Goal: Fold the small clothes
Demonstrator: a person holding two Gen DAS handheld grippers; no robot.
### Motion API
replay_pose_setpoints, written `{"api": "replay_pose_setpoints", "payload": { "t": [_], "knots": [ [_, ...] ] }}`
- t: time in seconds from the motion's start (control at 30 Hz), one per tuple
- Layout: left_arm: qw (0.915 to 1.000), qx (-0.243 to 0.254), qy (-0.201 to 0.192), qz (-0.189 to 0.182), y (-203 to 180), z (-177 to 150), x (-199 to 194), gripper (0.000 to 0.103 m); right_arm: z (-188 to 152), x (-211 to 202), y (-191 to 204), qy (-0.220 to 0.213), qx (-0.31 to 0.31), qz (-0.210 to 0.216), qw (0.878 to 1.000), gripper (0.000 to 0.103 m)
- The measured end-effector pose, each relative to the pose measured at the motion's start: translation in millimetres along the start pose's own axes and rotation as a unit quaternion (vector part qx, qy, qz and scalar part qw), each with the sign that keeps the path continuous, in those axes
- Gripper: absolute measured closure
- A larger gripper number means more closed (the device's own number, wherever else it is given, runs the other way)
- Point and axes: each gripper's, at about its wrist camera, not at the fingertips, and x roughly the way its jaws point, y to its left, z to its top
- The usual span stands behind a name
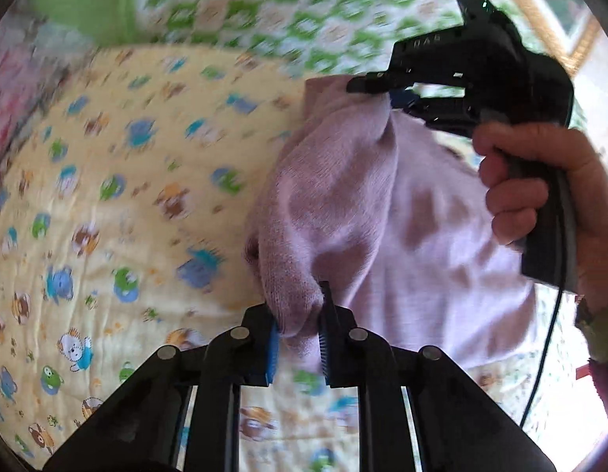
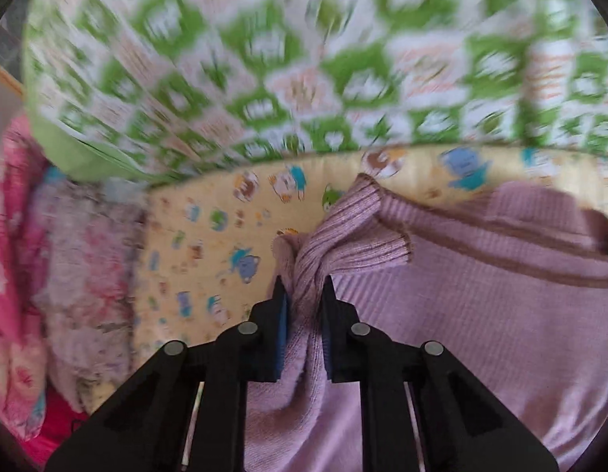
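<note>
A small lilac knit sweater (image 1: 402,204) hangs lifted above a yellow animal-print quilt (image 1: 107,204). My left gripper (image 1: 300,322) is shut on a bunched part of the sweater near its lower edge. My right gripper (image 1: 386,92) shows in the left wrist view, shut on the sweater's upper part. In the right wrist view the right gripper (image 2: 304,299) pinches a ribbed cuff or hem of the sweater (image 2: 481,314), which spreads to the right with a darker stripe.
A green and white patterned cover (image 2: 284,59) lies beyond the yellow quilt (image 2: 209,236). Pink and grey floral fabrics (image 2: 48,275) are piled at the left. A person's hand (image 1: 540,181) holds the right gripper's handle, with a cable trailing down.
</note>
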Motion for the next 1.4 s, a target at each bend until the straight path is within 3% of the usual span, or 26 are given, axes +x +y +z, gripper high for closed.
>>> {"api": "replay_pose_setpoints", "payload": {
  "t": [0.23, 0.4, 0.73, 1.03, 1.4],
  "knots": [
    [0.9940, 0.082, -0.025, -0.068, -80, 6, -27, 0.089, -14, -80, -46, -0.044, 0.027, 0.029, 0.998, 0.088],
    [0.9787, 0.169, -0.018, -0.116, -162, -8, -21, 0.089, -30, -129, -100, -0.079, 0.045, 0.021, 0.996, 0.088],
    [0.9486, 0.270, 0.028, -0.163, -280, -47, 28, 0.089, -64, -183, -202, -0.107, 0.098, -0.010, 0.989, 0.088],
    [0.9363, 0.310, 0.071, -0.148, -320, -72, 88, 0.089, -85, -173, -259, -0.093, 0.118, -0.022, 0.988, 0.089],
    [0.9251, 0.319, 0.086, -0.187, -330, -87, 92, 0.090, -102, -189, -277, -0.111, 0.139, -0.015, 0.984, 0.089]
  ]
}}
